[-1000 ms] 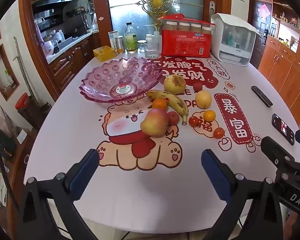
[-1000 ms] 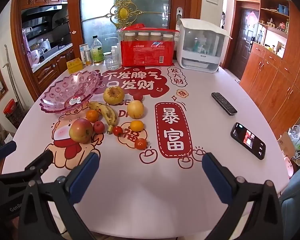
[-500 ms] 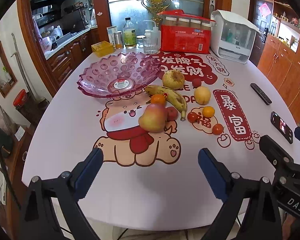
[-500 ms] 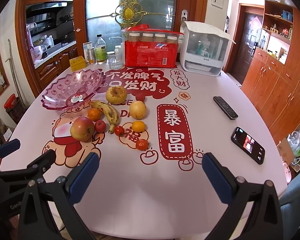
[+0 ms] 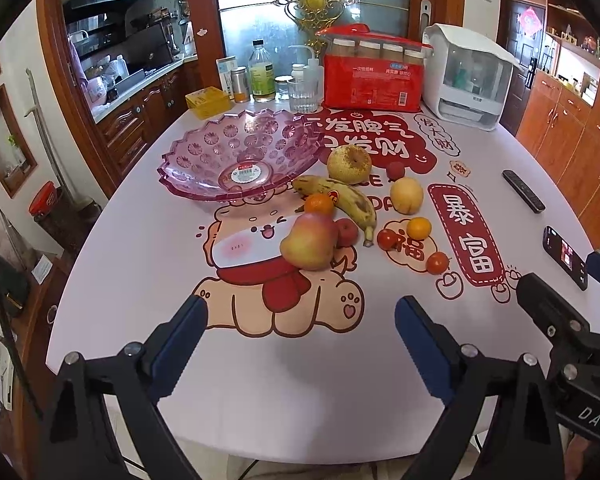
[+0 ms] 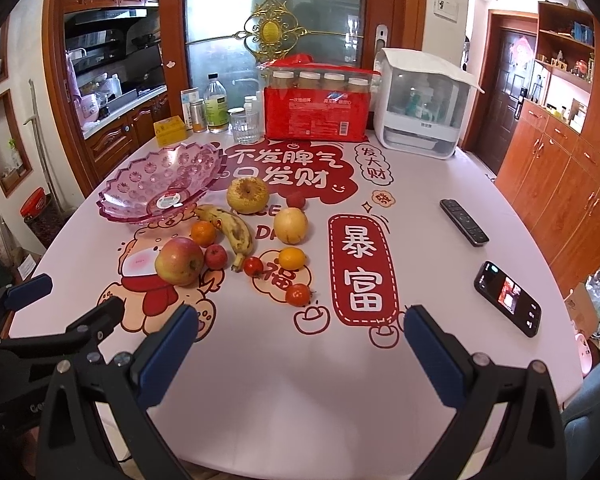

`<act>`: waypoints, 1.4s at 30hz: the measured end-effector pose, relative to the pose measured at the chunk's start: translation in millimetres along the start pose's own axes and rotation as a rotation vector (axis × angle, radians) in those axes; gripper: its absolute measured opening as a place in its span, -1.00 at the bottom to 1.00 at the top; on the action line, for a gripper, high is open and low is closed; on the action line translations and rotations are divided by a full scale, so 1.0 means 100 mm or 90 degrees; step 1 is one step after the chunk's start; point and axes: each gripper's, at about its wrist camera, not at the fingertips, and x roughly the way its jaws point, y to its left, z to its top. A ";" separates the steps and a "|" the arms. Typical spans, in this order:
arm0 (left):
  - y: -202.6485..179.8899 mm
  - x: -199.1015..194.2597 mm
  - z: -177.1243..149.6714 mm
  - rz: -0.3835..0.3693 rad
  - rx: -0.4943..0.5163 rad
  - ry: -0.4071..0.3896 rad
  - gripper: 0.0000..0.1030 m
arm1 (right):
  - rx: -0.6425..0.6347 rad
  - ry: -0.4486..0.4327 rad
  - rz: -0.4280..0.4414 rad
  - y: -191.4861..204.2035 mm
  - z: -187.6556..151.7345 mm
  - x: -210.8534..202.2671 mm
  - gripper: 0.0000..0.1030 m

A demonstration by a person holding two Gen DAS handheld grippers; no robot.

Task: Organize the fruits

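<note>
On table (image 5: 260, 380) beside one empty pink bowl (image 5: 204, 152): one apple (image 5: 309, 240), one banana (image 5: 348, 200), two oranges (image 5: 319, 204), two tomatoes (image 5: 387, 239); gripper marked "DAS"; left gripper (image 5: 300, 320) wide, closing on nothing, right gripper (image 6: 300, 330) wide, empty

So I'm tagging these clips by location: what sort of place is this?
Most likely a home dining area beside a kitchen. A table with a printed cover holds loose fruit and a pink bowl; a kitchen counter shows at the left, and wooden cabinets line the right wall.
</note>
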 end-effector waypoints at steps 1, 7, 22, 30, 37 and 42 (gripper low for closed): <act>-0.01 0.00 0.00 -0.001 0.002 -0.001 0.75 | -0.002 -0.002 0.000 0.00 0.00 0.00 0.99; -0.02 0.03 -0.01 -0.008 0.003 0.012 0.72 | -0.003 -0.009 0.012 0.01 0.00 -0.02 0.99; -0.04 0.08 0.00 -0.034 -0.002 0.022 0.72 | 0.014 0.007 0.026 -0.02 -0.02 0.02 0.99; -0.05 0.10 0.00 -0.042 -0.006 0.024 0.72 | 0.024 0.014 0.034 -0.08 -0.02 0.07 0.99; 0.06 0.15 0.09 -0.026 -0.011 0.026 0.72 | 0.016 0.000 0.048 -0.12 0.04 0.06 0.90; 0.17 0.15 0.23 -0.036 -0.019 0.010 0.72 | 0.010 -0.009 0.060 -0.16 0.14 0.07 0.82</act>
